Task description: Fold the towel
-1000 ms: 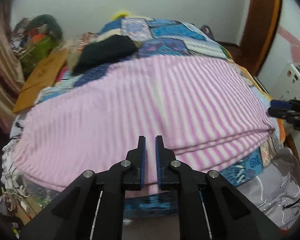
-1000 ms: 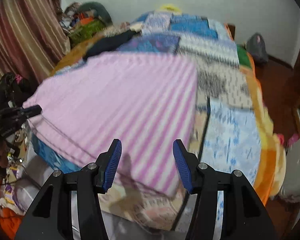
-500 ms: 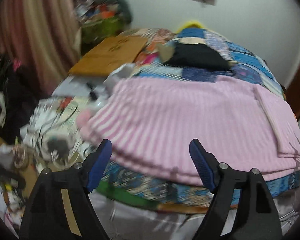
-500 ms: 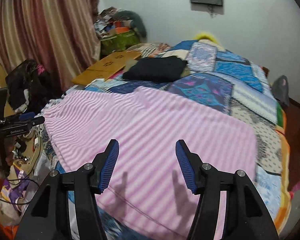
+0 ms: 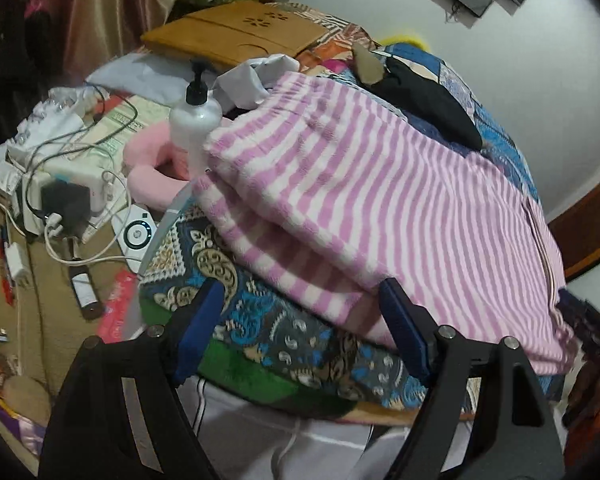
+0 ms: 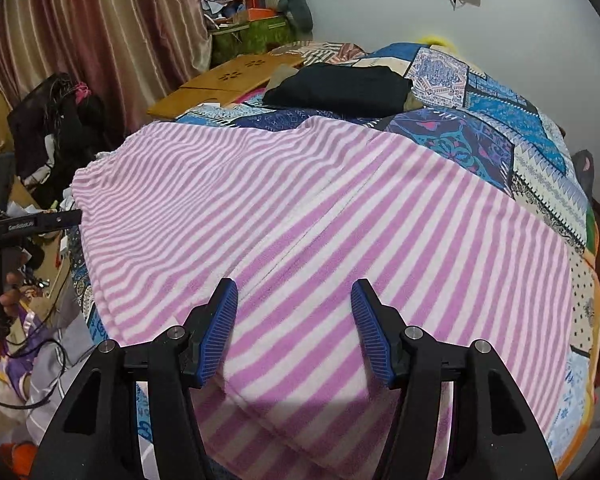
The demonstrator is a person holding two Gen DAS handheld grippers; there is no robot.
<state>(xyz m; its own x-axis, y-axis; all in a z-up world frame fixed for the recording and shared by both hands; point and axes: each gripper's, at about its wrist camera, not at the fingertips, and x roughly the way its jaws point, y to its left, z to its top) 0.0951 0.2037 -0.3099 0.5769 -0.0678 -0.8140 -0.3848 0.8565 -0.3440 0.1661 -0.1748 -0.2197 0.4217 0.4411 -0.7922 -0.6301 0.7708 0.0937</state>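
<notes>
- A cluttered surface is seen at the far left of the left wrist view, where a power strip (image 5: 66, 196) with plugged-in chargers and white cables lies well apart from the work.
- A white pump bottle (image 5: 195, 120) stands upright just beside the towel's left end, close enough that it could probably be knocked over if that end is swung carelessly.
- The left gripper (image 5: 300, 328) is held low at the near left corner of the bed, with its jaws spread wide and nothing between them; they have just been opening, and only the quilt edge and the towel's hem are seen past them.
- This placement is judged to be a lining-up on the left end of the towel, so that the layered edge can be pinched for the next fold.
- The pink-and-white striped towel (image 6: 320, 216) is spread on the patchwork quilt (image 6: 488, 120) of the bed, already doubled: two layers are shown at its near left end in the left wrist view.
- The right gripper (image 6: 294, 328) is held above the near middle of the towel, jaws apart and empty; they too have just been opening slightly, and no contact with the cloth can be confirmed.
- A folded black garment (image 6: 340, 88) rests on the quilt beyond the towel, clear of the folding area.
- The fold is judged to be partly done, with a further fold still to be made.
</notes>
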